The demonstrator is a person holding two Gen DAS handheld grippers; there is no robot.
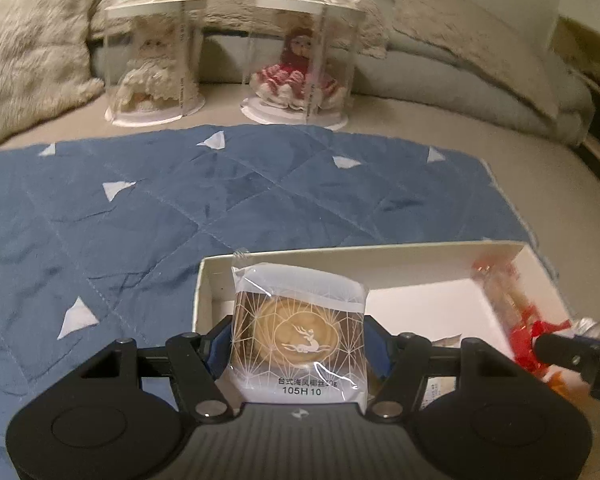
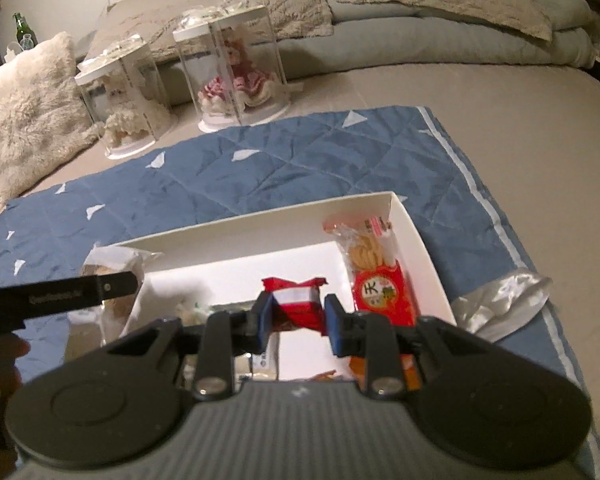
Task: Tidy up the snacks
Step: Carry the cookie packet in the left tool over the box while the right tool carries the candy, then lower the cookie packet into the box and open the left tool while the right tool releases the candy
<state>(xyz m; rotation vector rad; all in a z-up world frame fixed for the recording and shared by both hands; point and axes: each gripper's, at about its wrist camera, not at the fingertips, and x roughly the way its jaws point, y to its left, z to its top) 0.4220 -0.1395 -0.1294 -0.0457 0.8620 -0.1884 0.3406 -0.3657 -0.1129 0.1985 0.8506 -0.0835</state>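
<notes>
My left gripper (image 1: 299, 338) is shut on a clear-wrapped round pastry (image 1: 300, 320) with a white deer print, held over the left end of the open white box (image 1: 380, 254). My right gripper (image 2: 300, 314) is shut on a small red-and-white snack pack (image 2: 296, 300) above the middle of the box (image 2: 260, 222). A red pack of twisted crackers (image 2: 374, 276) lies along the box's right wall. Part of the left gripper's finger (image 2: 80, 286) and its pastry (image 2: 112, 266) show at the left of the right wrist view. The right gripper's finger (image 1: 564, 354) shows at the right edge of the left wrist view.
The box sits on a blue quilted mat (image 1: 140, 208) spread on a bed. Two clear display cases with dolls (image 1: 152, 60) (image 1: 300, 60) stand behind the mat. A crumpled silver wrapper (image 2: 500, 302) lies right of the box. Fluffy pillows (image 2: 24, 104) and folded bedding line the back.
</notes>
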